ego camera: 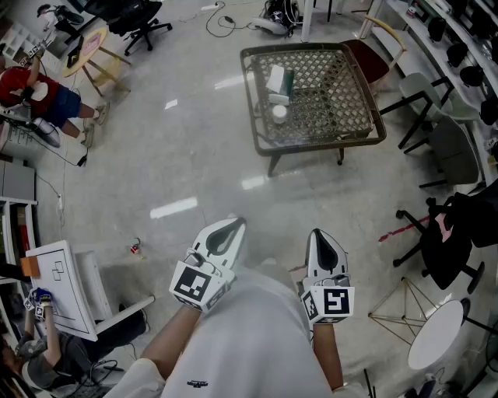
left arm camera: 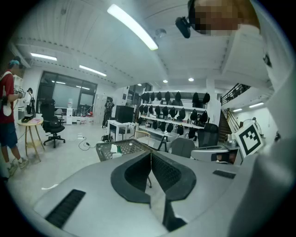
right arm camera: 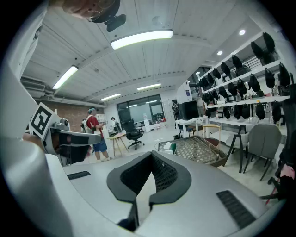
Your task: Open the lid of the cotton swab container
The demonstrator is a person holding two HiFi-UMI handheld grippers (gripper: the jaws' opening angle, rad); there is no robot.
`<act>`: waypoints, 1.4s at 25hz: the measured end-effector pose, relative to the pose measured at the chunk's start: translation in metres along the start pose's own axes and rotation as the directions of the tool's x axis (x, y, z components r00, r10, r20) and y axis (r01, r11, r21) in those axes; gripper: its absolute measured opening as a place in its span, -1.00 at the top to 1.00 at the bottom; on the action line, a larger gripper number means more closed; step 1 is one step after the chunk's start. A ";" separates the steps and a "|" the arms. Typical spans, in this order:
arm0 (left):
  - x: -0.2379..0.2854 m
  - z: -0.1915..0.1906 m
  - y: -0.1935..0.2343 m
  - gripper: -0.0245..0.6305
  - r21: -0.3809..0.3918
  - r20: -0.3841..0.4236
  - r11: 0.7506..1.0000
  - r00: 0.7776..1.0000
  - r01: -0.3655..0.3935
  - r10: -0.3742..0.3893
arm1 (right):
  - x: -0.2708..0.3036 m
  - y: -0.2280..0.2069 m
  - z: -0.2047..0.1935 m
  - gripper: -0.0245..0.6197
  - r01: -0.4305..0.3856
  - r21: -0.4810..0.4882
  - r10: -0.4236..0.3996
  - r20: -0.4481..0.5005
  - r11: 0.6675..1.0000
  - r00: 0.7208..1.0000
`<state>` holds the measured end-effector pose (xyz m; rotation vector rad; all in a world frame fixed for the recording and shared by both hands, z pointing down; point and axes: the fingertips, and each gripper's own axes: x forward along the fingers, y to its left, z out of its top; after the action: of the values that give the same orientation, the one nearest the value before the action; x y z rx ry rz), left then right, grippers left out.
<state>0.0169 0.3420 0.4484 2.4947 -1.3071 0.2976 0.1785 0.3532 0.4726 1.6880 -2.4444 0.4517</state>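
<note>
You stand well back from the near side of the low wicker-topped table (ego camera: 320, 143), both hand-held grippers drawn in close to your white shirt and well apart from anything on it. Your left gripper (ego camera: 231, 225) has its jaws pressed together, nothing between them, and its nose points toward the table and slightly down. Your right gripper (ego camera: 318, 233), alongside it, is likewise closed tight on nothing and aimed the same way. The marker cubes on both face up at the head camera.

The cotton swab container (ego camera: 279, 113), a small round white tub, sits on the left half of the table, untouched by either gripper. From this far off, whether its lid is seated cannot be made out. Just behind it, toward the table's far edge, lie a white box (ego camera: 275, 78) and a dark green item (ego camera: 289, 80), side by side. Bare pale floor lies between you and the table.

Far to the left of the table, a person in a red shirt (ego camera: 21, 85) stands by a round wooden stand (ego camera: 89, 48). A black office chair (ego camera: 138, 17) stands beyond the table's far left corner, and grey chairs (ego camera: 455, 148) line its right side.
</note>
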 end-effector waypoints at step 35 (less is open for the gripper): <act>-0.060 0.048 0.176 0.91 0.001 0.058 0.961 0.960 0.275 -0.275 | 0.103 0.171 0.028 0.91 0.226 -0.030 -0.224 0.055 0.974 0.973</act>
<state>-0.1603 0.2763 0.4147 2.6537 -0.9599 0.1571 -0.0161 0.3079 0.4461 1.9544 -2.2417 0.3362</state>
